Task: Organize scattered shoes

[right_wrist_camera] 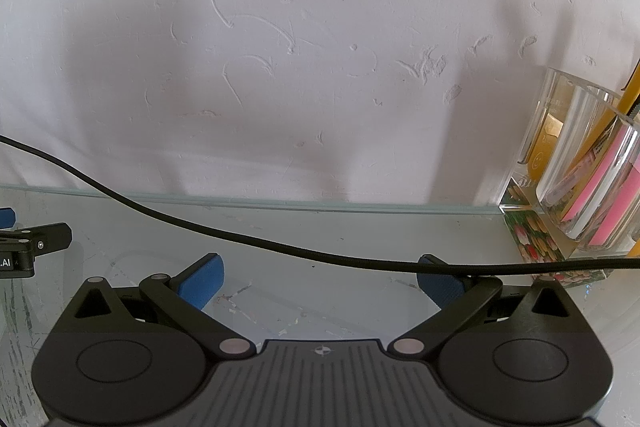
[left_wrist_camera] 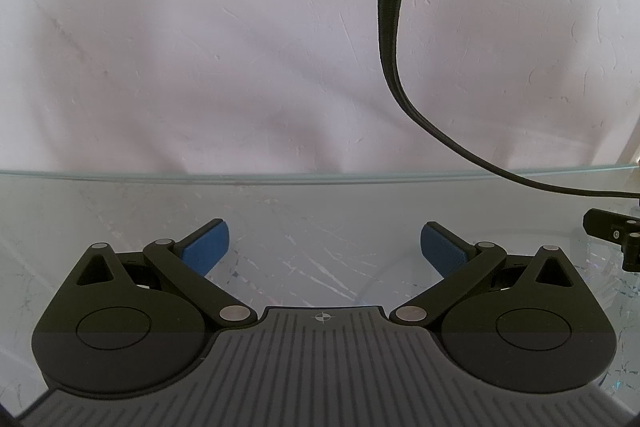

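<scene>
While both tools sit low over the glass tabletop [left_wrist_camera: 120, 203], neither is gripping anything: the left gripper [left_wrist_camera: 324, 247] has its jaws spread wide, blue pads [left_wrist_camera: 206, 247] well apart with only bare glass between them, and the right gripper [right_wrist_camera: 320, 283] is spread the same way, its blue pads [right_wrist_camera: 202, 283] apart and nothing between them either. No shoes show in either view, so I cannot tell where they are from here. Ahead of both tools is a rough white plaster wall [left_wrist_camera: 200, 47], scuffed and scratched, rising just past the far edge of the glass. The glass itself is scratched, with flecks showing through it. A black cable [left_wrist_camera: 390, 27] drops from above, ahead and to the right of the left gripper, then runs off right along the glass; in the right wrist view the same kind of black cable [right_wrist_camera: 240, 239] crosses from far left, passing just over the right-hand finger of the right gripper and on out to the right. The two tools are side by side: part of the right gripper's black finger linkage shows at the far right edge of the left view, and the left one's finger tip [right_wrist_camera: 44, 241] shows at the far left of the right view. Ahead and to the right of the right gripper stands a clear acrylic holder [right_wrist_camera: 580, 163], against the wall, holding yellow and pink items; what exactly they are is not readable. Its base shows a floral print.
</scene>
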A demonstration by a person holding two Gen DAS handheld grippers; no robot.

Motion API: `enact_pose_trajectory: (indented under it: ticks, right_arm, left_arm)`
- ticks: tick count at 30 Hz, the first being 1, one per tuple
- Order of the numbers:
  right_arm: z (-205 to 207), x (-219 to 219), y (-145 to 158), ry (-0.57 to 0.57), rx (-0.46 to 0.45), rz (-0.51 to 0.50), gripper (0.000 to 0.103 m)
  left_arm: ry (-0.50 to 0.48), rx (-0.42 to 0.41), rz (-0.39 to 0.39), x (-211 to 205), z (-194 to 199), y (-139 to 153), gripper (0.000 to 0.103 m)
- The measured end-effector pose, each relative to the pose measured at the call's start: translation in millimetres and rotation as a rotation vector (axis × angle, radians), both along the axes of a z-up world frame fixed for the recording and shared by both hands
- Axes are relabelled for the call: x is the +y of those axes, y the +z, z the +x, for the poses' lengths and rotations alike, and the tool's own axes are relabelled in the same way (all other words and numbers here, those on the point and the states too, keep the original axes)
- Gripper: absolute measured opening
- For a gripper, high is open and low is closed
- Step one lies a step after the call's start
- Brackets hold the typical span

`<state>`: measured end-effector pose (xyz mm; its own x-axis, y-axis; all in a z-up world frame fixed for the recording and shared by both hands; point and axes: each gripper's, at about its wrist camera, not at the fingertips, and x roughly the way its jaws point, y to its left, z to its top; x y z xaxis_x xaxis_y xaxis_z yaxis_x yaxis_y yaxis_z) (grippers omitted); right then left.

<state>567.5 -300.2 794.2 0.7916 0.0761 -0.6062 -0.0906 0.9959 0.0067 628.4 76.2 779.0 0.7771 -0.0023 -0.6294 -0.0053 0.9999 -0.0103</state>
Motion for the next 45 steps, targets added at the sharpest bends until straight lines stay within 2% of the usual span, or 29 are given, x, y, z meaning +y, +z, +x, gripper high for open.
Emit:
enact_pose_trajectory:
  ticks: [45]
  right_arm:
    - [0.8, -0.5, -0.2, 0.0, 0.0, 0.0, 0.103]
  left_arm:
    - [0.0, 0.0, 0.001, 1.5, -3.4, 0.2, 0.103]
